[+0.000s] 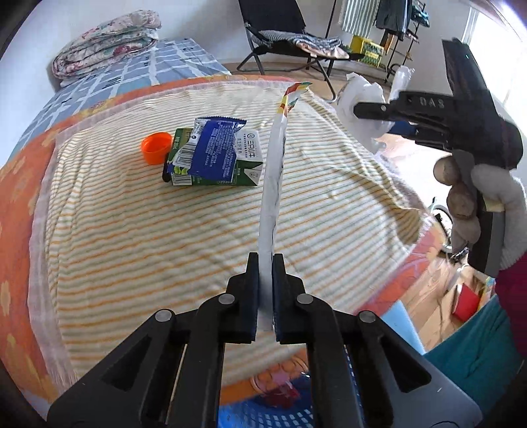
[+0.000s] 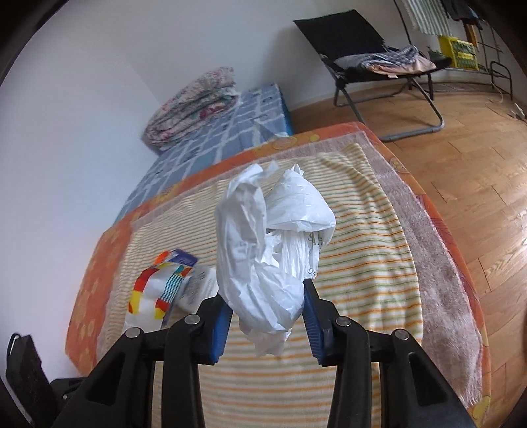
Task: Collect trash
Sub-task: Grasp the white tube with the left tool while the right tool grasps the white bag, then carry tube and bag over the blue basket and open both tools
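Left gripper (image 1: 264, 293) clamps a flat wrapper (image 1: 275, 171) edge-on — right gripper (image 2: 265, 316) squeezes a crumpled white plastic bag (image 2: 270, 243) above the striped blanket (image 2: 362, 263).

A home bedroom: a low bed (image 2: 263, 108) in blue checked sheets carries a folded quilt (image 2: 194, 98), a folding chair (image 2: 362, 49) draped with clothes stands on wooden floor (image 2: 461, 158), and laundry hangs on a rack (image 1: 395, 19) by the window.

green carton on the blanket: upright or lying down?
Lying down. The green carton rests on a broad side on the striped blanket, with a blue wrapper draped over it.
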Tool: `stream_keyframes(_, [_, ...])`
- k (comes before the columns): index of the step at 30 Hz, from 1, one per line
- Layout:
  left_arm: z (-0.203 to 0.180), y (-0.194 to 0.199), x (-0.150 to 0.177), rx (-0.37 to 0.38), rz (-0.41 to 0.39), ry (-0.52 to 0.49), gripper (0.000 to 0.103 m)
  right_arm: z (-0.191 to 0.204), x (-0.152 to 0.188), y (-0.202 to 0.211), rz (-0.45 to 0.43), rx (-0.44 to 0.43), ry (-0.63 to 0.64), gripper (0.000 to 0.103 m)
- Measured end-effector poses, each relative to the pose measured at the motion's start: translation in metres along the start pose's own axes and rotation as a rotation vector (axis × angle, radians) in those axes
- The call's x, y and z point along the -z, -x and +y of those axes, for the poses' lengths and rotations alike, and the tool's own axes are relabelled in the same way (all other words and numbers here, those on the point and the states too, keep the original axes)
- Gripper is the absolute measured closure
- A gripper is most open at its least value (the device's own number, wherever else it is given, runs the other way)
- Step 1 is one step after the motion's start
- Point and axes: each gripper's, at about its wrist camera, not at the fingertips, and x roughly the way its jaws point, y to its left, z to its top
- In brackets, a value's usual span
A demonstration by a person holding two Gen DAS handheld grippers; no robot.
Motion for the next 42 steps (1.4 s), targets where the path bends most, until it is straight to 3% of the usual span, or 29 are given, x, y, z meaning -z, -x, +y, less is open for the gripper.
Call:
stream_keyframes(10, [-0.013,0.047,0.035,0.009,-0.076,0.054,0.098,0.031,0.046,0.06,-0.004,-0.09,0.132,0.062])
stream_keyframes(21, [-0.017,0.065,0.088,-0.009,-0.087,0.128,0.098,0.054,0.141,0.089,0.111,-0.157,0.285,0.062])
stream_keyframes(31, [-0.025,0.058,0.129,-0.035,-0.059,0.144,0.098,0.068,0.216,0.08,0.257,-0.189,0.408,0.062])
stream_keyframes(42, [-0.03,0.035,0.151,-0.064,-0.016,0.144,0.098,0.065,0.248,0.065,0.341,-0.161,0.435,0.062])
